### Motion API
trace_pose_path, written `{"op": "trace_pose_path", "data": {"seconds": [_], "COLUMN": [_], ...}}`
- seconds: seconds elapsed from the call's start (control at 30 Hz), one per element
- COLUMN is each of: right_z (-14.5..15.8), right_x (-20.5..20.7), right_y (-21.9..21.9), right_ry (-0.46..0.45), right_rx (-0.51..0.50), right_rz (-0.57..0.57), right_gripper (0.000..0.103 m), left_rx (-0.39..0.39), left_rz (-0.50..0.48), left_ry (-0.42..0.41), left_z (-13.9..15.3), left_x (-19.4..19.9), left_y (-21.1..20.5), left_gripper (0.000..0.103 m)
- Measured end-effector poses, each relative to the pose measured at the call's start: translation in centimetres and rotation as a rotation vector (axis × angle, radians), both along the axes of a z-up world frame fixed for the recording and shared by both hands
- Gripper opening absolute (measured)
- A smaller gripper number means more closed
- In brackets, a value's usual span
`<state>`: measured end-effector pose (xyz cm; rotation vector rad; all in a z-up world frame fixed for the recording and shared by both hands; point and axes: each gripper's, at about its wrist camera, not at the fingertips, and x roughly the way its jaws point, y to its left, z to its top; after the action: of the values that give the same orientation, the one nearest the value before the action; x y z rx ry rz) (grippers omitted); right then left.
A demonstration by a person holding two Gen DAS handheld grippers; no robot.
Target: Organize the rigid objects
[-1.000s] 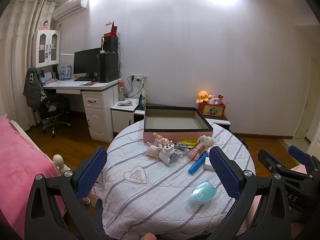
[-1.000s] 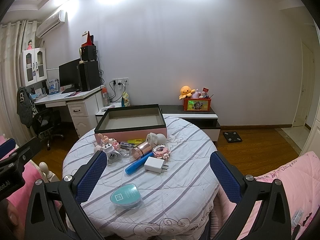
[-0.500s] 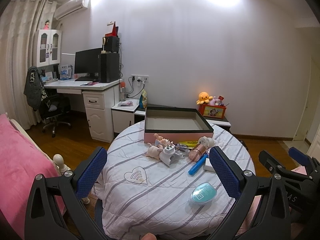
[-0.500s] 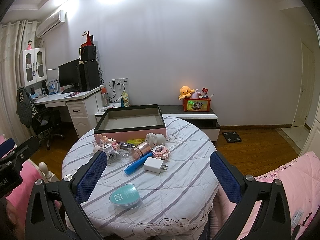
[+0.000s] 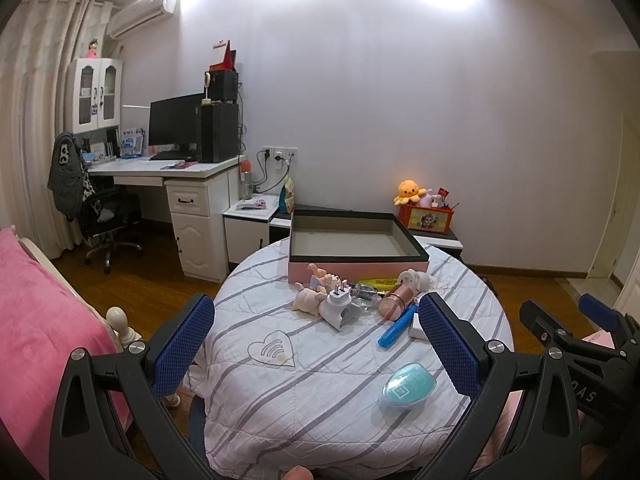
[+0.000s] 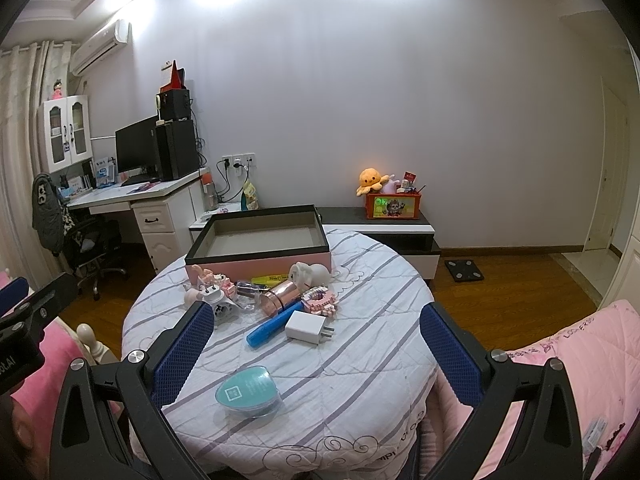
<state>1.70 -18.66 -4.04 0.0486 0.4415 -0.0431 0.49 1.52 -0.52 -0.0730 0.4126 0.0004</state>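
Observation:
A pink box with a black rim [image 5: 356,258] [image 6: 260,258] stands open and empty at the far side of the round table [image 5: 280,392] [image 6: 360,380]. Before it lies a pile: small dolls [image 5: 310,298], a white plug [image 5: 336,304], a rose-gold tube [image 5: 394,298] [image 6: 280,298], a blue pen [image 5: 396,326] [image 6: 270,328], a white charger [image 6: 306,327], a pink block toy [image 6: 320,300]. A teal oval case [image 5: 408,388] [image 6: 248,394] lies nearer. My left gripper [image 5: 316,344] and right gripper [image 6: 316,348] are open, empty, above the near edge.
A pink bed [image 5: 36,320] is at the left, pink bedding [image 6: 568,364] at the right. A desk with monitor [image 5: 176,160] and an office chair [image 5: 104,216] stand behind left. A low cabinet with a toy crate [image 6: 394,208] is behind the table.
Both grippers have shifted only slightly; the scene sits a little differently in each view. Nothing on the table has moved.

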Motion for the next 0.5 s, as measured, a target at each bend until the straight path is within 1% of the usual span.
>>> {"op": "trace_pose_path", "data": {"seconds": [0.13, 0.3, 0.5], "right_z": [-0.5, -1.8, -4.0], "right_x": [0.5, 1.6, 3.6], "right_y": [-0.5, -1.1, -2.7], "right_ry": [0.012, 0.040, 0.105], "right_rx": [0.003, 0.002, 0.003], "right_rz": [-0.004, -0.009, -0.038], "right_gripper": [0.103, 0.103, 0.103], "left_rx": [0.004, 0.019, 0.032], "left_rz": [-0.002, -0.026, -0.079], "left_ry": [0.005, 0.034, 0.108], "left_z": [-0.3, -1.8, -5.0], "left_x": [0.2, 1.4, 3.4], "left_y": [-0.1, -0.8, -2.2], "left_gripper": [0.103, 0.103, 0.103]}}
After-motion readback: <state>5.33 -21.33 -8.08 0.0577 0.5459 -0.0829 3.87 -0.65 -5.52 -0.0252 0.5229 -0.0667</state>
